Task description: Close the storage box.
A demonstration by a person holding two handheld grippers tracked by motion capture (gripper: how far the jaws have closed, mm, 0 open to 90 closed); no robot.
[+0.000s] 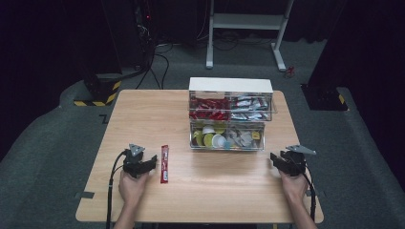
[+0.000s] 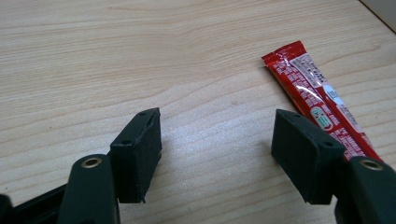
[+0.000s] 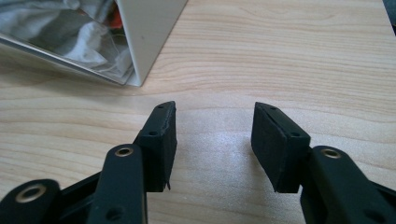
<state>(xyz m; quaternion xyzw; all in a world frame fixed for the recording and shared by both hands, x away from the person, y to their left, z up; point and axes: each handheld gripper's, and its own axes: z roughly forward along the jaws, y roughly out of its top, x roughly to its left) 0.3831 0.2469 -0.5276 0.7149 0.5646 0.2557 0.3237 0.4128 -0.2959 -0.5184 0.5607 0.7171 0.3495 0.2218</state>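
Left gripper (image 1: 145, 164) sits low over the wooden table (image 1: 143, 114), jaws spread wide, nothing between them. In the left gripper view the gap between the jaws shows bare wood.

Red sachet (image 1: 165, 163) lies flat on the table just beside the left gripper, on its right-jaw side. In the left gripper view the sachet (image 2: 317, 100) runs lengthwise away from the gripper, near end tucked behind the right jaw, far end out ahead of it. Whether jaw and sachet touch: cannot tell, the jaw covers that spot.

Right gripper (image 1: 281, 162) is well apart from the left one, near the other table edge, also low over the wood. Jaws wide, empty; bare table between them in the right gripper view.

Clear organizer box (image 1: 229, 114) stands ahead of both grippers, nearer the right one. Its corner (image 3: 144, 42) shows ahead and to the left of the right gripper's left jaw, not touching. Compartments hold red sachets, silver sachets, cups and capsules.

Each gripper is held in a hand: left hand (image 1: 131, 188), right hand (image 1: 293, 186).
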